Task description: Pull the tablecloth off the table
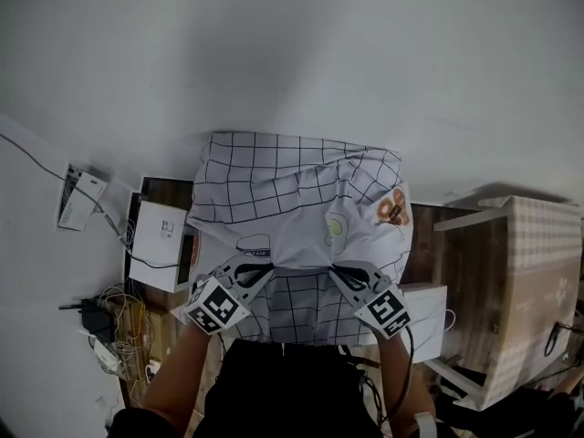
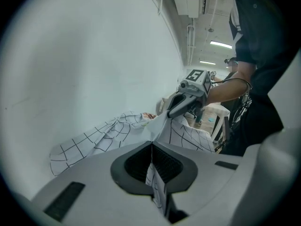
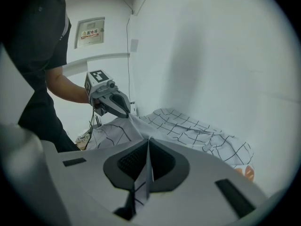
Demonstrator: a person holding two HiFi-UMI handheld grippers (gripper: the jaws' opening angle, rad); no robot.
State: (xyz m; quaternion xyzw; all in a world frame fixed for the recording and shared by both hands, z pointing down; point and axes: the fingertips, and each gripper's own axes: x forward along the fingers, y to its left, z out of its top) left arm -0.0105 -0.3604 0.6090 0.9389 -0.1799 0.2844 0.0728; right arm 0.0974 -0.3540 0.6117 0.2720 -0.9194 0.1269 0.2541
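Observation:
A white tablecloth (image 1: 301, 213) with a black grid and small printed pictures lies bunched at the near edge of the white table (image 1: 274, 53), and its front hangs down toward me. My left gripper (image 1: 267, 270) is shut on a fold of its near edge. A hand's width to the right, my right gripper (image 1: 337, 271) is shut on another fold. In the left gripper view the cloth (image 2: 117, 131) is pinched between the jaws (image 2: 151, 147), with the right gripper (image 2: 173, 112) beyond. In the right gripper view the cloth (image 3: 197, 131) runs out from the shut jaws (image 3: 148, 145) toward the left gripper (image 3: 126, 113).
To the left, below the table's edge, a white box (image 1: 162, 243) sits on a dark wooden surface, with tangled cables (image 1: 119, 327) and a white adapter (image 1: 80, 194) nearby. A wooden stand with a checked top (image 1: 534, 272) is at the right, beside a white box (image 1: 427, 301).

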